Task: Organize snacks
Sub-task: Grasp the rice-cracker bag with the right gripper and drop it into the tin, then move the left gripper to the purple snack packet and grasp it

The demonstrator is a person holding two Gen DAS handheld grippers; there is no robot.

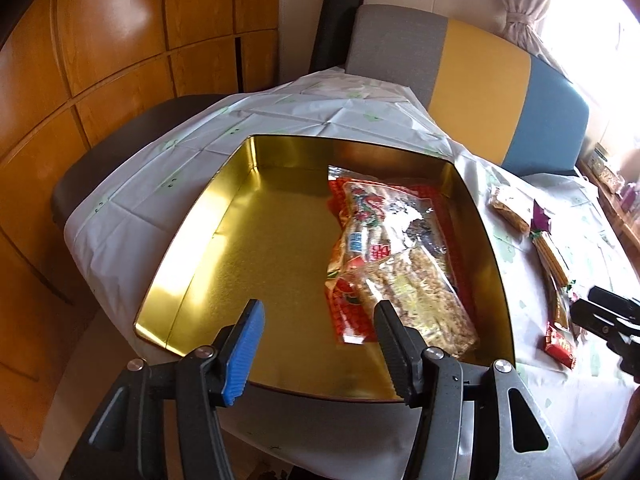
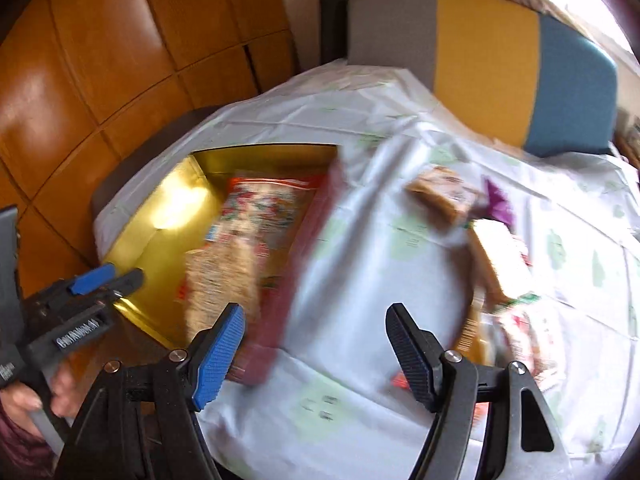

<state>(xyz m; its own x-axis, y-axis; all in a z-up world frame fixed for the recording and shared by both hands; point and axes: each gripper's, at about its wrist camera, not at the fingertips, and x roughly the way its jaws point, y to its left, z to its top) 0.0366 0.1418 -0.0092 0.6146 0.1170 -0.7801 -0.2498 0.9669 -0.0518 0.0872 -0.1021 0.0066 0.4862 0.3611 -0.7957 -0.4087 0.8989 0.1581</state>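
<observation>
The left gripper hangs over the near edge of the gold tin with its jaws spread and nothing between them. The right gripper is likewise spread and empty, above the white tablecloth just right of the tin's red outer wall; its view is smeared by motion.

The tin sits open on the cloth. Inside it, a clear snack bag with red print lies against the right wall, running from the far corner almost to the near rim. The left half of the tin floor is bare gold, with a bright glare patch by the left wall.

Outside the tin, to its right, loose snacks lie on the cloth: a tan wrapped bar, a purple-topped packet, a long stick pack and a small red packet. A striped grey, yellow and blue chair back stands at the table's far edge, with wooden panels on the left.
</observation>
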